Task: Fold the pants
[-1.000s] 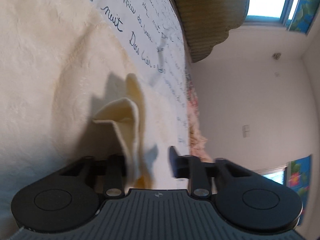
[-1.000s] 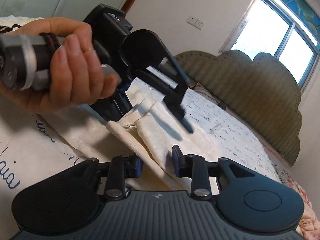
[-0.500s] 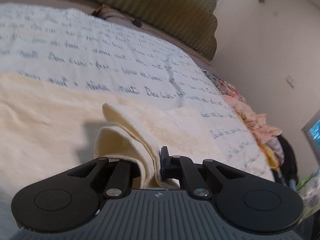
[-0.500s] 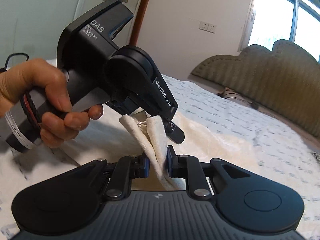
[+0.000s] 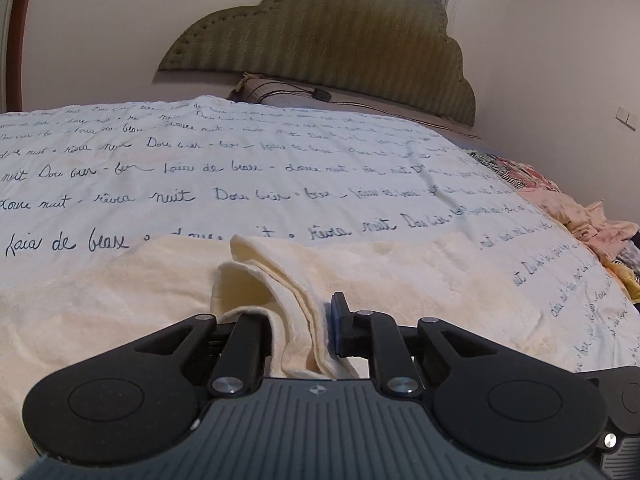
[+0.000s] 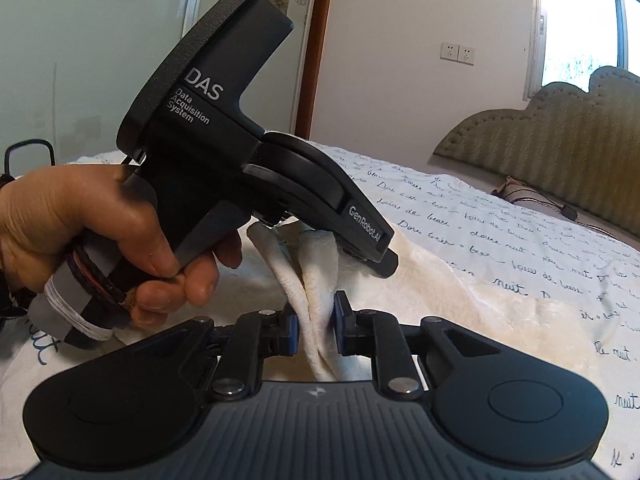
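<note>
Both tools angled down, left tool (image 5: 298, 328) opening around cream pants (image 5: 400, 280), right tool (image 6: 314, 326) pinching them.

Left gripper (image 5: 300, 326) near fingertip buried under the cream pants (image 5: 280, 276) fold; pants cut off by the lower left picture edge. Left gripper's tips in the right wrist view (image 6: 320, 248) masked by bunched cloth. Hand (image 6: 80, 224) cropped at the wrist. Pink clothes heap (image 5: 580, 220) too blurred to sort

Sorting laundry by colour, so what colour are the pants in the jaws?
Cream, plain with no print. The pants show best in the left wrist view, against the script-printed bedspread.
</note>
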The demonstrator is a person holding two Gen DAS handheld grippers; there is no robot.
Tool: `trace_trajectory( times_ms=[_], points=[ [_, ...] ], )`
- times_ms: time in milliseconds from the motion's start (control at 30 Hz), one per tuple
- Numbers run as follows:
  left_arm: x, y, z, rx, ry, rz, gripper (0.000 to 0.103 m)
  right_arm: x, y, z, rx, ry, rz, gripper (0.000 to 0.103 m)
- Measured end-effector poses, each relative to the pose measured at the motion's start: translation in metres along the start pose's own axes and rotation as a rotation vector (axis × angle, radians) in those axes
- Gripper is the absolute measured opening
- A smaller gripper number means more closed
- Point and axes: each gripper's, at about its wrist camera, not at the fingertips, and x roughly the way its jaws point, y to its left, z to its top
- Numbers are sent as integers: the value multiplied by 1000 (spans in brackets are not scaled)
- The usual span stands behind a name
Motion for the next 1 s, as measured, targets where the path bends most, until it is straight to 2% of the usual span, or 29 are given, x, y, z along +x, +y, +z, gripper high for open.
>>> trace_trajectory(
  times_ms=[133, 267, 367, 467, 633, 733, 867, 1000],
  points=[
    [10, 3, -9, -6, 24, 25, 21, 11, 16, 1, -50, 64, -20, 22],
    [9, 1, -9, -6, 12, 32, 21, -22, 15, -6, -67, 3, 12, 22],
    [7, 6, -4, -67, 24, 6, 20, -59, 3, -16, -42, -27, -2, 22],
    [3, 14, 2, -159, 34, -36, 17, -87, -17, -31, -9, 0, -88, 22],
    [-1, 12, 9, -175, 42, -9, 18, -106, -52, -58, -6, 91, -387, 22],
    [1, 9, 8, -170, 50, 13, 18, -102, -58, -69, -31, 151, -432, 22],
    [3, 7, 6, -168, 55, 30, 17, -86, -57, -69, -76, 158, -431, 22],
    [3, 7, 5, -178, 54, 40, 17, -68, -40, -71, -189, 192, -473, 22]
  ],
)
